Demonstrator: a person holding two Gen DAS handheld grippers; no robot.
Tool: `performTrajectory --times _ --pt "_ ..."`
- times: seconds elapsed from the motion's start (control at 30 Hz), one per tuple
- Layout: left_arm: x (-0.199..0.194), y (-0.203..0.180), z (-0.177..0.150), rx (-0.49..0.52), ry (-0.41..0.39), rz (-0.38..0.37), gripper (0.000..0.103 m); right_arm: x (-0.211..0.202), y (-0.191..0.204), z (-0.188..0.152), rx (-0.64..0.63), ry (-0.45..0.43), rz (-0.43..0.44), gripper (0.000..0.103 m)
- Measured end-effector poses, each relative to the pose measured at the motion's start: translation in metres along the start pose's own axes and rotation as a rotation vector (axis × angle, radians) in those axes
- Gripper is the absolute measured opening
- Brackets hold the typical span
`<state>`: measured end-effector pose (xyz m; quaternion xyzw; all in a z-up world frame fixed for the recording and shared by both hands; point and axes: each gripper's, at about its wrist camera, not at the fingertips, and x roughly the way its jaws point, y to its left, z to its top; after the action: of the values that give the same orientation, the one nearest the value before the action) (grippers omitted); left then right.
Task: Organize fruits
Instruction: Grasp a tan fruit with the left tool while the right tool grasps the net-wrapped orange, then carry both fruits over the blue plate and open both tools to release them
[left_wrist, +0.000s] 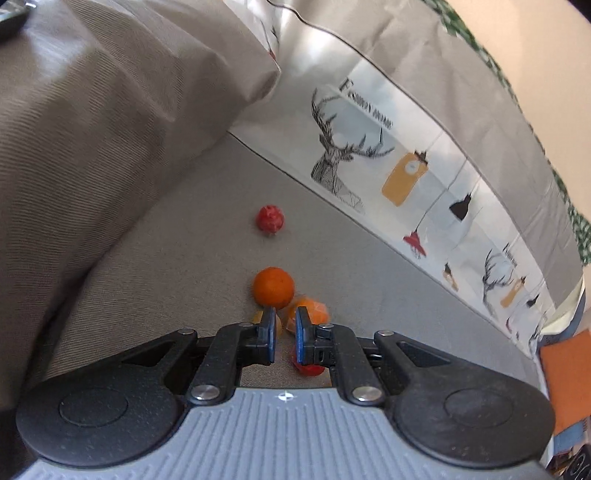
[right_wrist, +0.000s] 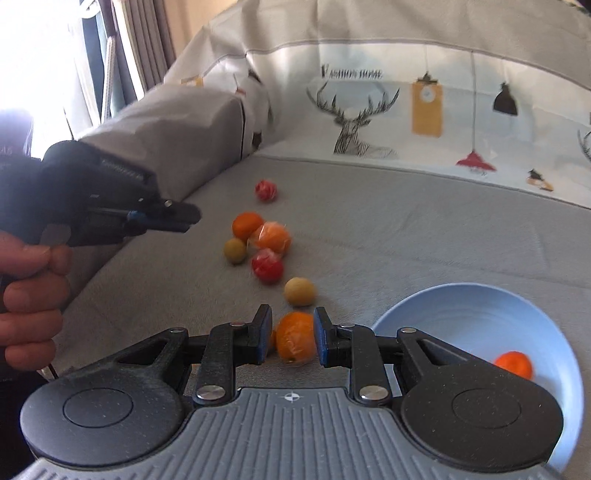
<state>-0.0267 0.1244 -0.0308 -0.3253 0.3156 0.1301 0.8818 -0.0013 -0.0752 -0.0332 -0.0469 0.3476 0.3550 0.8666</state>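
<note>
My right gripper (right_wrist: 291, 334) is shut on an orange (right_wrist: 295, 341), held just above the grey sofa seat (right_wrist: 406, 236), left of a light blue bowl (right_wrist: 424, 317) that holds one orange fruit (right_wrist: 514, 364). On the seat lie an orange (right_wrist: 246, 224), a wrapped orange (right_wrist: 271, 238), a red fruit (right_wrist: 267, 266), two tan round fruits (right_wrist: 300, 291) (right_wrist: 235, 251) and a far red fruit (right_wrist: 266, 190). My left gripper (left_wrist: 285, 328) hovers over the cluster, jaws narrowly apart and empty; it also shows in the right wrist view (right_wrist: 184, 218). The left wrist view shows the orange (left_wrist: 273, 287), wrapped orange (left_wrist: 312, 310) and far red fruit (left_wrist: 270, 219).
A grey sofa armrest (left_wrist: 92, 129) rises on the left. The printed deer backrest cover (right_wrist: 369, 110) runs behind the seat. An orange object (left_wrist: 565, 376) sits at the right edge of the left wrist view.
</note>
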Motion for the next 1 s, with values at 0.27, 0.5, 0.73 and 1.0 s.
performTrajectory --times 0.27,0.5,0.73,1.0 --pt "0.04 -0.015 -0.007 0.116 0.039 0.104 0.029 0.038 0.002 0.003 -0.011 0.109 -0.051 0.035" --pt "0.063 -0.019 -0.012 0.199 0.075 0.167 0.026 0.056 0.001 0.003 -0.007 0.179 -0.051 0.037" --pt "0.046 -0.021 -0.014 0.213 0.02 0.141 0.026 0.049 -0.003 0.005 0.021 0.148 -0.045 0.035" --pt "-0.005 -0.046 -0.029 0.283 -0.099 0.056 0.026 0.003 -0.006 0.011 0.021 -0.027 -0.034 0.035"
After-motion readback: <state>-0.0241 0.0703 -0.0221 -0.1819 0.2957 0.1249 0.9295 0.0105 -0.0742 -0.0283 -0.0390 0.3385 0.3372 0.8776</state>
